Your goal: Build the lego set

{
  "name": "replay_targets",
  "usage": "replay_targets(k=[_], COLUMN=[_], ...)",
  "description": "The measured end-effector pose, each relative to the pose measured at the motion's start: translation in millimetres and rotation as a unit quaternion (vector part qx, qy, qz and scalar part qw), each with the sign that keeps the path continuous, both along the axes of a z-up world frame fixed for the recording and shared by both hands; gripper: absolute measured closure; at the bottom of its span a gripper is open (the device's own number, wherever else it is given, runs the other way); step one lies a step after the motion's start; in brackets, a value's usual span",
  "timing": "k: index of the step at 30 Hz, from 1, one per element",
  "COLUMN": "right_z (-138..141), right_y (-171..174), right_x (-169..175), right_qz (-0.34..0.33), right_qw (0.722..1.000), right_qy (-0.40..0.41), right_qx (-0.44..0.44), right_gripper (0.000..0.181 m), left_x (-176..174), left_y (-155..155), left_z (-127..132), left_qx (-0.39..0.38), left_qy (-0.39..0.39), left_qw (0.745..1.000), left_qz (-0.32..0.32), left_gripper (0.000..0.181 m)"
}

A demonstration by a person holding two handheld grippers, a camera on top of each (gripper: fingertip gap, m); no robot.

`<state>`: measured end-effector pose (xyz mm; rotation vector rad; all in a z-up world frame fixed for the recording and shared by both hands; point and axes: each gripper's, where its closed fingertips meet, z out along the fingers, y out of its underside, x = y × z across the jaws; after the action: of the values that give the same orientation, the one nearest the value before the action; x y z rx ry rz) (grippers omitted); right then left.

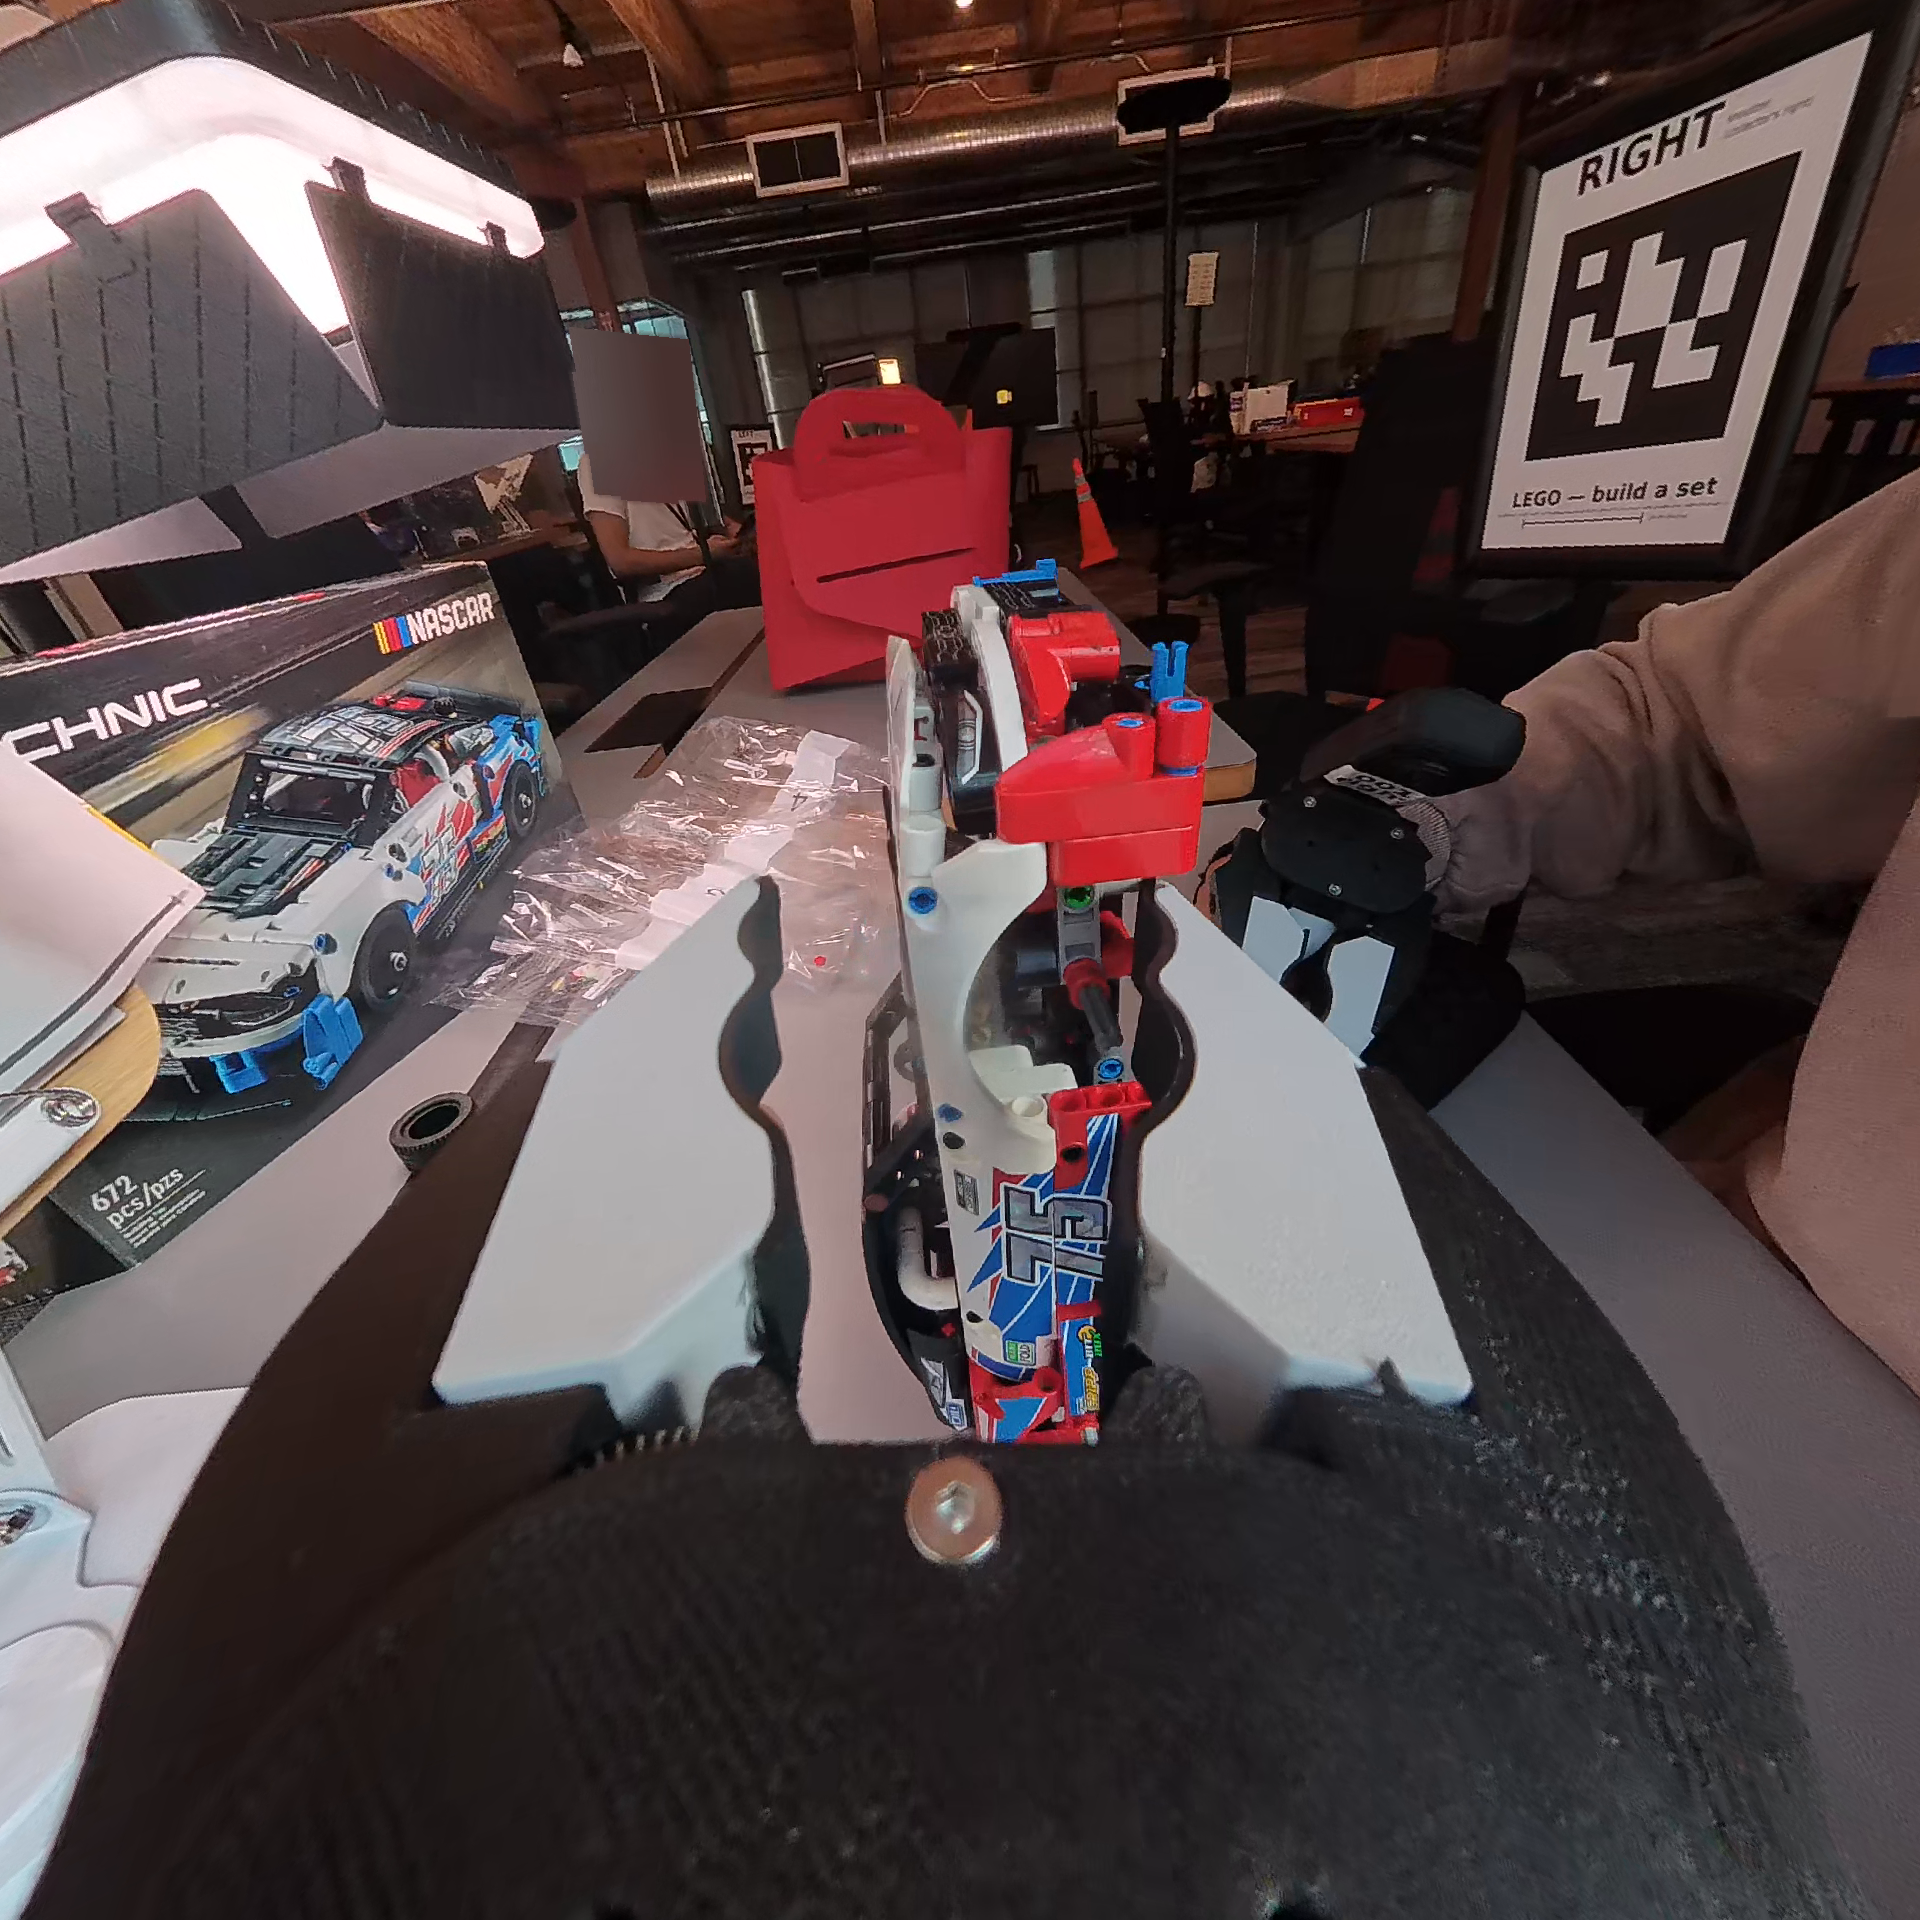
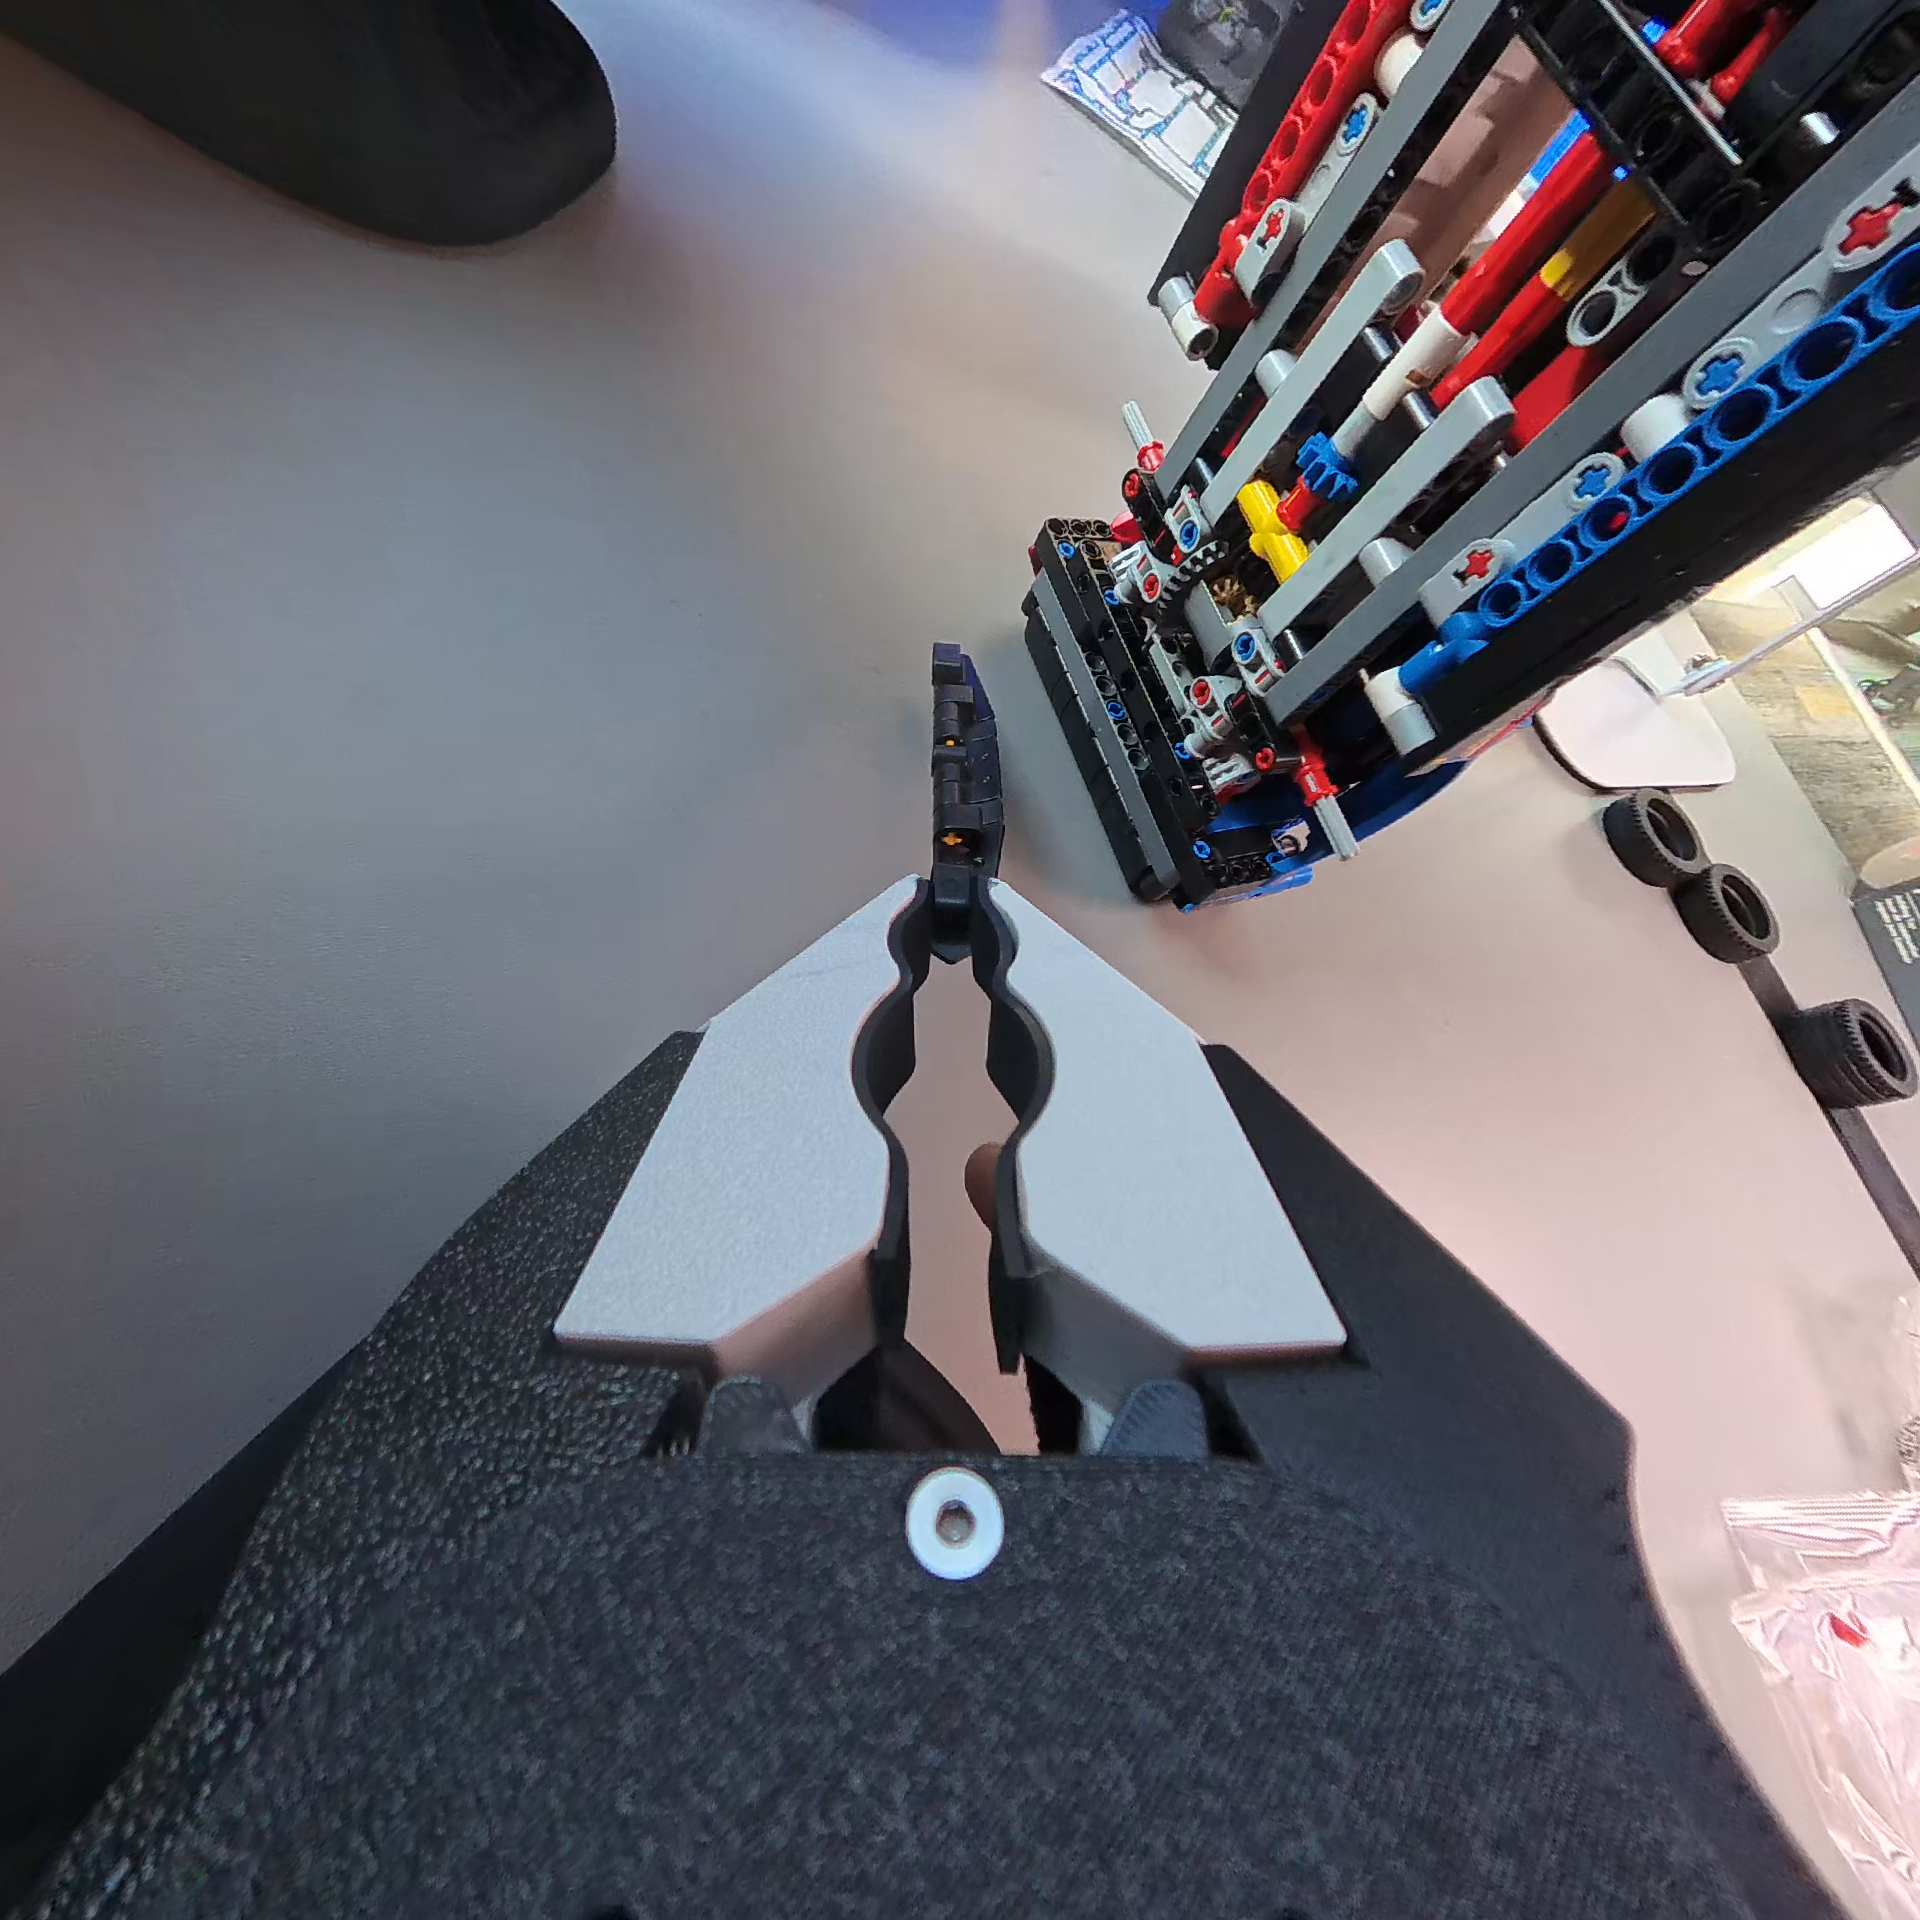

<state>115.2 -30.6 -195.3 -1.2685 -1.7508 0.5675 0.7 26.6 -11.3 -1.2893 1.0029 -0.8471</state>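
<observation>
The half-built lego car (image 1: 997,1039), white, red and blue, stands on its side between the fingers of my left gripper (image 1: 966,904), which is shut on it. The right wrist view shows its underside (image 2: 1455,468) of grey, red and blue beams, nose down on the table. My right gripper (image 2: 954,904) is shut on a small black and dark blue lego piece (image 2: 961,758) that sticks out past its tips, left of the car's nose and apart from it. The right gripper also shows in the left wrist view (image 1: 1320,956), beyond the car.
The lego box (image 1: 291,831) stands at the left, with clear plastic bags (image 1: 707,831) and a loose tyre (image 1: 431,1127) beside it. A red paper bag (image 1: 883,540) stands behind. Several tyres (image 2: 1725,914) and a plastic bag (image 2: 1849,1662) lie right of the car. A marker sign (image 1: 1652,312) stands at the far right. Some 25 cm of space lies between my two pairs of fingers.
</observation>
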Motion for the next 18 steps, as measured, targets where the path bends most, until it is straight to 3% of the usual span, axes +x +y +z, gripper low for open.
replay_targets(k=[12,18], right_z=[0,6], right_y=[1,0], right_x=[-2,-3], right_qz=[0.001,0.005], right_qw=[1.000,1.000], right_qy=[0.001,0.014], right_qx=[0.001,0.003], right_gripper=[0.177,0.177], left_x=[0,-26], left_y=[-10,-25], left_z=[1,1], left_qx=[0.006,-0.007], left_qy=[0.007,0.004], left_qw=[1.000,1.000], left_qz=[-0.003,0.024], left_gripper=[0.113,0.110])
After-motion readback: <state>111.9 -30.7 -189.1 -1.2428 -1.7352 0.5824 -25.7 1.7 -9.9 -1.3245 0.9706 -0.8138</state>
